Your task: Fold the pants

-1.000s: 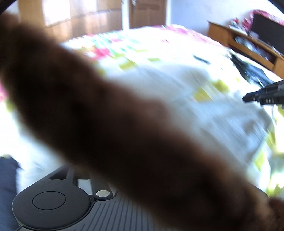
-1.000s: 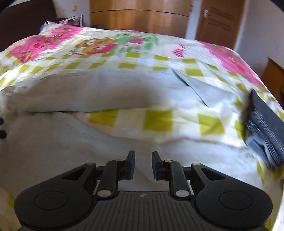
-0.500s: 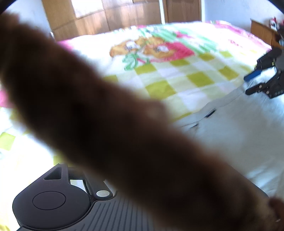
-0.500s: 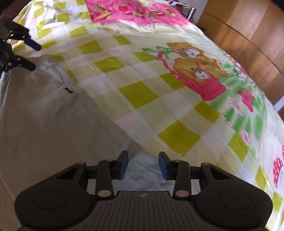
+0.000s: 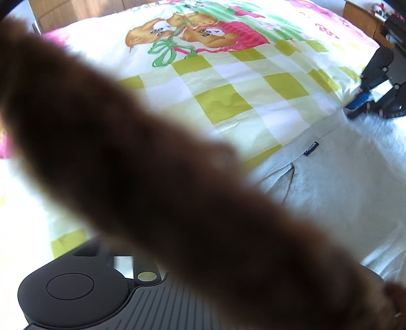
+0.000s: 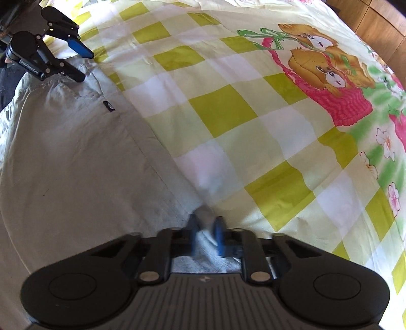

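Observation:
Light grey pants (image 6: pixel 71 162) lie flat on the bed, with a small dark label (image 6: pixel 109 105) near their far edge. My right gripper (image 6: pixel 206 228) is shut on the pants' near edge, with fabric bunched between its blue pads. It also shows in the left wrist view (image 5: pixel 360 106) at the pants' (image 5: pixel 342 190) far edge. My left gripper (image 6: pixel 83 64) shows in the right wrist view at the pants' far corner, fingers spread apart. In the left wrist view a blurred brown shape (image 5: pixel 152 177) hides its fingers.
The bed carries a yellow-green checked sheet (image 6: pixel 228 106) with a bear and pink basket print (image 6: pixel 330 76). Wooden wardrobe doors (image 6: pixel 375 22) stand beyond the bed. A wooden shelf (image 5: pixel 360 12) is at the far right in the left wrist view.
My right gripper has dropped to the pants' edge and closed on the fabric. Both views have drawn closer to the pants. The left gripper stays at the far corner.

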Motion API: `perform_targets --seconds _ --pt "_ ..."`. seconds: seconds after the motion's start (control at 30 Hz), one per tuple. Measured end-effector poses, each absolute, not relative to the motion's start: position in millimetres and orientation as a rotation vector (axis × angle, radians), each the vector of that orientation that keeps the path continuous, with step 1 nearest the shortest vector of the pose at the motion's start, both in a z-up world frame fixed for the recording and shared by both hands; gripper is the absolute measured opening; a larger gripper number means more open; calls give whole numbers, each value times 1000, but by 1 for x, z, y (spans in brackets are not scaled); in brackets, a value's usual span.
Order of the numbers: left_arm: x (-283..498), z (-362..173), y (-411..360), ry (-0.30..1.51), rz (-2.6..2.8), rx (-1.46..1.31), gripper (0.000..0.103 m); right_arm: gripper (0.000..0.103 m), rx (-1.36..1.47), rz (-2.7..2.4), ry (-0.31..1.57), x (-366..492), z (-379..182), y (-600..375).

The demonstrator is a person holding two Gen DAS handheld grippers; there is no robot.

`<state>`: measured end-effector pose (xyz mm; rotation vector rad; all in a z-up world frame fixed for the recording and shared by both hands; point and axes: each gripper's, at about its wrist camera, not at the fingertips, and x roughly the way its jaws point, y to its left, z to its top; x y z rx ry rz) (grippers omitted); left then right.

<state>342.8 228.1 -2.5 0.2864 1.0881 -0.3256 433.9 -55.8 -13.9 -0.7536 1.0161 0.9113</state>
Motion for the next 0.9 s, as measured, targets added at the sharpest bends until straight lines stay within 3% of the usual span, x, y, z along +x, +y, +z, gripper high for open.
perform_targets --seconds 0.07,0.23,0.4,0.6,0.9 --pt "338 -1 223 1078 -322 322 17 20 -751 895 986 424 -10 -57" --pt "325 0 212 1037 -285 383 10 19 -676 816 866 401 15 -70" --pt "291 35 200 925 -267 424 8 19 -583 771 721 352 75 -96" --pt "195 94 186 756 -294 399 7 19 -515 717 605 228 128 -134" --pt "72 35 171 856 -278 301 6 19 -453 796 818 92 49 -133"
